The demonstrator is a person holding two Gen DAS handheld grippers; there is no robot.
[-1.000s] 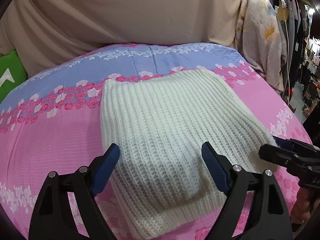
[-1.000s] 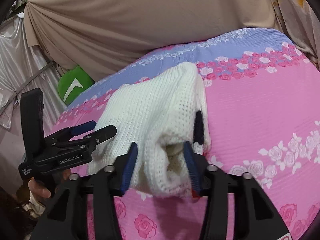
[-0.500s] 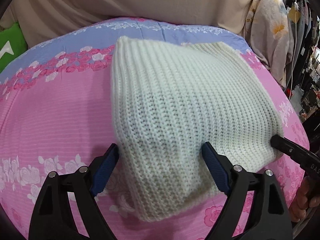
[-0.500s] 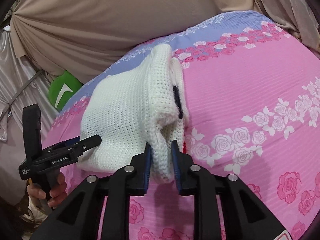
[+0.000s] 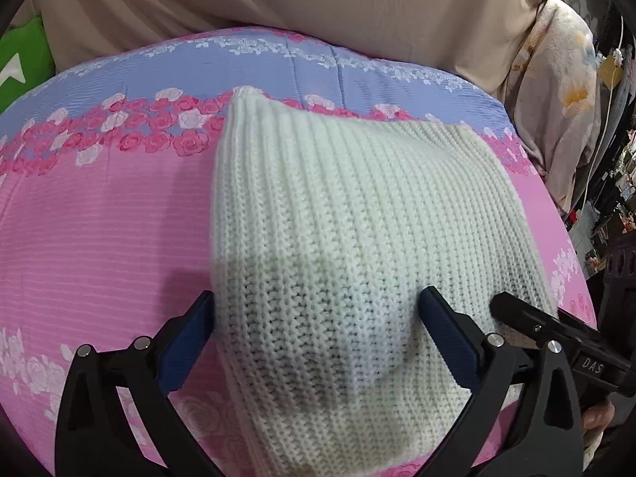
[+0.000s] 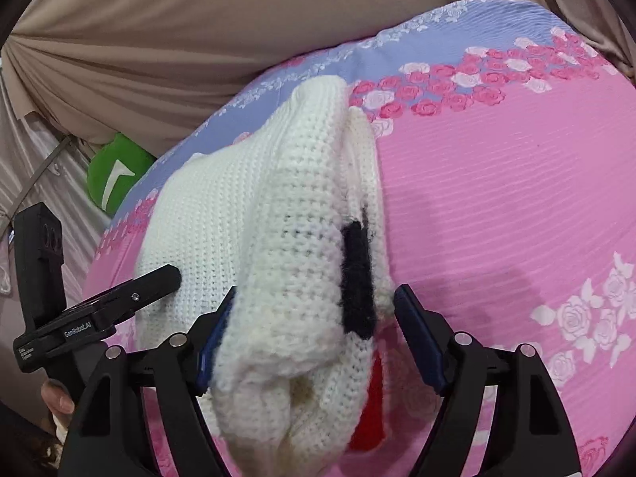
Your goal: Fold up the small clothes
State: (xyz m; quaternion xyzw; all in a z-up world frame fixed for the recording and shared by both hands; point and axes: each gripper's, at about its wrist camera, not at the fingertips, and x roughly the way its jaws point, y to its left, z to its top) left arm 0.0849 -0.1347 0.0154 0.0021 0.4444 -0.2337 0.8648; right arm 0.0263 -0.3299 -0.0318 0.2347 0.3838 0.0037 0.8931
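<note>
Right wrist view: folded white ribbed knit garment (image 6: 278, 262) lies bundled on pink floral bedsheet (image 6: 497, 206); right gripper (image 6: 314, 338) and left gripper (image 5: 318, 338) are spread, released; only tidying is judged left.

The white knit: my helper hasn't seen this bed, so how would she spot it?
Find the pink rose-print bedspread with its blue band. On it lies a folded white knit, between both grippers. It is the only ribbed, cream-white thing there, with a black patch on one side.
</note>
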